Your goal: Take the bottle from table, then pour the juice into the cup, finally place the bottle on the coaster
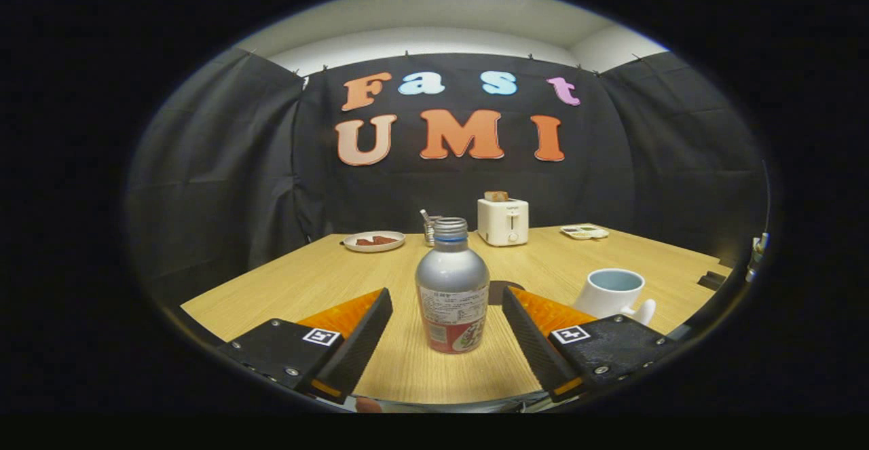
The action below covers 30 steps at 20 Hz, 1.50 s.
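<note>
— We hold the gripper (447,311) wide, the bottle (452,288) upright between its fingers, untouched, on the surface (305,280).
— If we close off-centre, we could tip it toward the cup (612,292).

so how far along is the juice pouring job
Nothing is done yet. The silver metal bottle stands uncapped on the wooden table, between the open gripper fingers, ungripped. Left: grasp, pour into the white ceramic cup, then set it on the dark round coaster behind.
</note>
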Available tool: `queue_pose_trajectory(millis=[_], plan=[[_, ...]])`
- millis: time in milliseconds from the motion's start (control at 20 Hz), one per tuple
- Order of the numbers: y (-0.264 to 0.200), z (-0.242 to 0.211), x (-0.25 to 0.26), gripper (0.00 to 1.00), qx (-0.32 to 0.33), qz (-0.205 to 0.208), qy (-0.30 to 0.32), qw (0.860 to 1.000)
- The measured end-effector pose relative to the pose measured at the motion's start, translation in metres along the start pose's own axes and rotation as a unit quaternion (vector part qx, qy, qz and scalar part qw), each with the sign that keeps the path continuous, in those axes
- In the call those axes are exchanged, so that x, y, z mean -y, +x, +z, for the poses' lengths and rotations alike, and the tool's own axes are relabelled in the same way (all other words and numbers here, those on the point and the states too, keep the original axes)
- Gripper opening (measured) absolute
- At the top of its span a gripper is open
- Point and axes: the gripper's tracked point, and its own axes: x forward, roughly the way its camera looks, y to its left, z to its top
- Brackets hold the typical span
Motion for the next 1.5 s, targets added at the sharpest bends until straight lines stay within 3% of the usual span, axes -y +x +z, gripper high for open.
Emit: queue_pose_trajectory(millis=[900,1200,1300,1350,1500], plan=[[0.044,-0.058,0.003,0.97,-0.117,0.001,-0.013,0.993],[0.045,-0.063,0.002,0.97,-0.125,0.003,-0.014,0.992],[0.048,-0.064,0.0,0.91,-0.125,0.008,-0.01,0.992],[0.05,-0.063,0.0,0.79,-0.126,0.005,-0.007,0.992],[0.044,-0.054,-0.006,0.77,-0.117,0.011,0.011,0.993]])
